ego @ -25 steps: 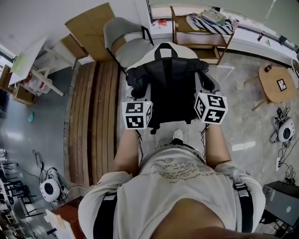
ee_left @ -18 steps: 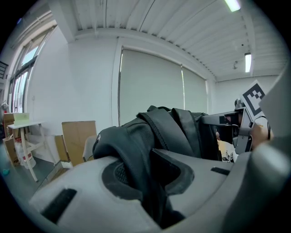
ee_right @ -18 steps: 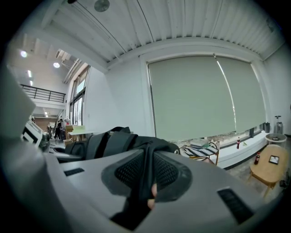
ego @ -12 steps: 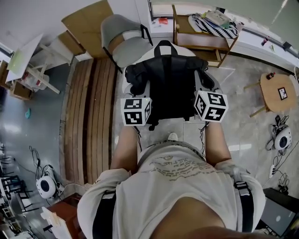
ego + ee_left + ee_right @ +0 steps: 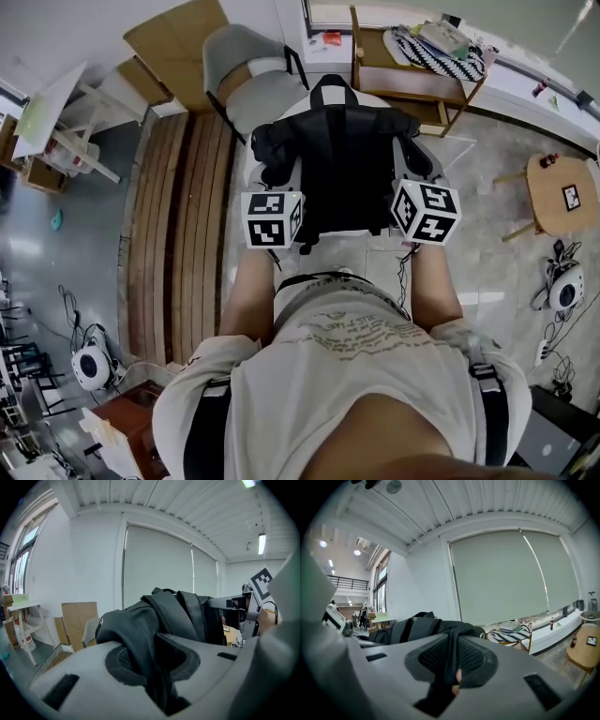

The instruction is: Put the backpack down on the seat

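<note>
**2 grippers pinching 1 backpack above the seat**

1 black backpack (image 5: 339,164) hangs between my 2 tools, straight ahead of me and just past my knees. Its left edge is in my left gripper (image 5: 278,192) and its right edge is in my right gripper (image 5: 415,186). Behind and under it I can see the white seat (image 5: 284,114). From my head view I cannot tell whether the bag's bottom touches it. A grey chair (image 5: 246,75) stands just beyond the seat on the left, and a wooden shelf unit (image 5: 405,77) on the right.

In the left gripper view, my left gripper (image 5: 157,665) has its jaws drawn in close on a thick fold of the backpack (image 5: 140,620), and both pads press into the fabric. In the right gripper view, my right gripper (image 5: 452,663) is nipped just as narrowly on a thinner fold of the backpack (image 5: 423,624), with the mesh pads squeezing it from both sides
</note>
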Demonstrator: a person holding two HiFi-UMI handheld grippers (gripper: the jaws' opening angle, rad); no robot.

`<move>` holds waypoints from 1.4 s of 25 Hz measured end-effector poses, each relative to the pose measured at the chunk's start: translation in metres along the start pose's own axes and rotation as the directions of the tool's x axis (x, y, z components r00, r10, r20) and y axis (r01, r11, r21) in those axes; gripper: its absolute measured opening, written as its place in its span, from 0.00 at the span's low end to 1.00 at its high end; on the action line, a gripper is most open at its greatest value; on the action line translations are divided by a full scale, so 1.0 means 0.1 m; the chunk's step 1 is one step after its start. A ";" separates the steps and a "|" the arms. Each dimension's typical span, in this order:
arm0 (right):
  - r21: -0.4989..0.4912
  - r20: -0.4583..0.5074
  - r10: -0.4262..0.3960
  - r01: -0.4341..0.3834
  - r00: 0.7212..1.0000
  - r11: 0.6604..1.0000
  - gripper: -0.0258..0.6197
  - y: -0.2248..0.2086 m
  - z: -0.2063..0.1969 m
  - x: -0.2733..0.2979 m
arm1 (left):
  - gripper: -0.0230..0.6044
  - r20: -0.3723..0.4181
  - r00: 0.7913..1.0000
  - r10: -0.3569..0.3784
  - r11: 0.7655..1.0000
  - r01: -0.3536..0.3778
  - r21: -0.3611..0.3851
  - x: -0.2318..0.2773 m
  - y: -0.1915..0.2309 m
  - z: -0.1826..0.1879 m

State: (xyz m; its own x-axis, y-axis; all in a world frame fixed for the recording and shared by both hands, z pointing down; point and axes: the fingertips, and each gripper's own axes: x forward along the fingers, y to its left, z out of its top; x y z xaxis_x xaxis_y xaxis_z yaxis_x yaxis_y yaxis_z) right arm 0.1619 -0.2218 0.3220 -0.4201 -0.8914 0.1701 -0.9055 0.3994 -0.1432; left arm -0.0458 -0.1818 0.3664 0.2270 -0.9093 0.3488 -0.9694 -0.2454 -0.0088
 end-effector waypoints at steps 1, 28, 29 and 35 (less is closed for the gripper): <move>0.003 -0.003 0.001 -0.001 1.000 1.000 0.14 0.00 -0.01 0.01 | 0.17 -0.004 1.000 -0.001 1.000 0.001 -0.002 0.01 0.01 -0.01; -0.004 -0.308 -0.096 0.099 0.946 0.995 0.14 -0.16 -1.05 1.22 | 0.16 -0.213 0.965 -0.154 0.988 0.152 -0.026 1.25 0.69 -0.74; -0.008 -0.328 -0.096 0.099 0.940 0.995 0.14 -0.16 -1.13 1.28 | 0.16 -0.228 0.961 -0.158 0.987 0.153 -0.039 1.29 0.72 -0.82; 0.023 -0.443 -0.076 0.096 0.893 0.995 0.14 -0.09 -1.61 1.66 | 0.16 -0.323 0.931 -0.171 0.984 0.144 -0.103 1.57 0.99 -1.32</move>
State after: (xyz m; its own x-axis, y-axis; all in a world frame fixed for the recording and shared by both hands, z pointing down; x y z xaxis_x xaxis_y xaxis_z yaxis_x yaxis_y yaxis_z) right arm 0.0907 -0.3387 0.5084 -0.3326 -0.7320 0.5946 -0.9401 0.3069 -0.1481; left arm -0.1184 -0.3046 0.5436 0.3464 -0.6959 0.6291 -0.9309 -0.3381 0.1386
